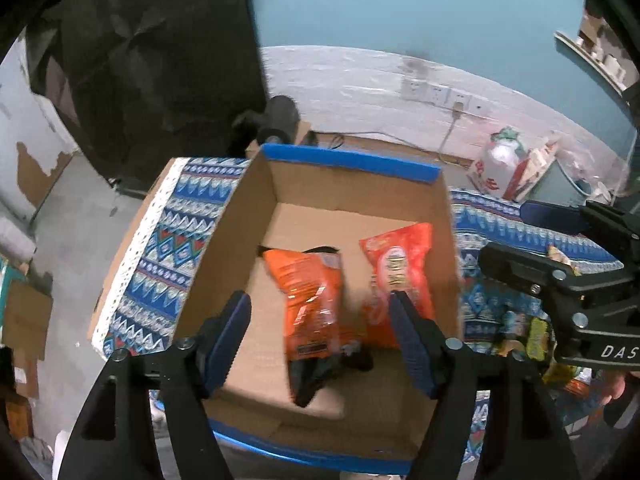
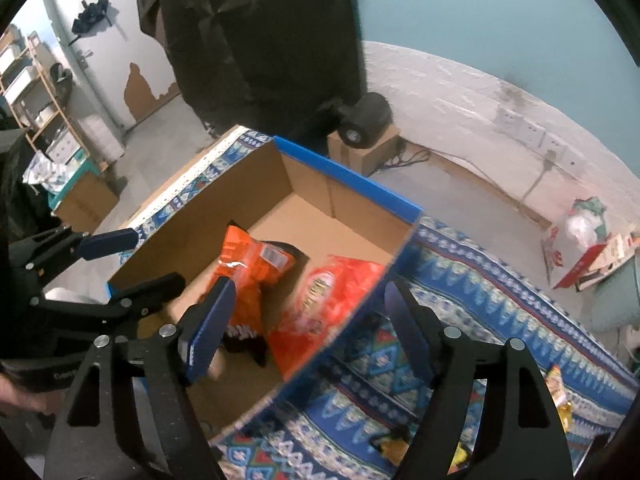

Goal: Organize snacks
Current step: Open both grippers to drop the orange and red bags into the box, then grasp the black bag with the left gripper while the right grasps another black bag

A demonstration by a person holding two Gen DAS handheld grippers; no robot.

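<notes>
A cardboard box (image 1: pixel 240 216) with blue-taped rims stands on a patterned cloth. Inside it lie an orange-and-black snack bag (image 1: pixel 310 304) and a red snack bag (image 1: pixel 400 276). My left gripper (image 1: pixel 320 340) hovers over the box's near side, open and empty, with the orange bag below it. My right gripper (image 2: pixel 308 328) is open and empty above the box's right wall (image 2: pixel 360 308). The orange bag (image 2: pixel 244 272) and red bag (image 2: pixel 320 300) also show in the right wrist view. The other gripper shows at the right edge of the left wrist view (image 1: pixel 560 280) and at the left of the right wrist view (image 2: pixel 100 272).
More snack packets (image 1: pixel 536 336) lie on the blue patterned cloth (image 2: pixel 480 280) to the right of the box; a few packets (image 2: pixel 556 392) sit near the cloth's right edge. A white and red bag (image 2: pixel 580 240) sits on the floor. A dark curtain and wall sockets are behind.
</notes>
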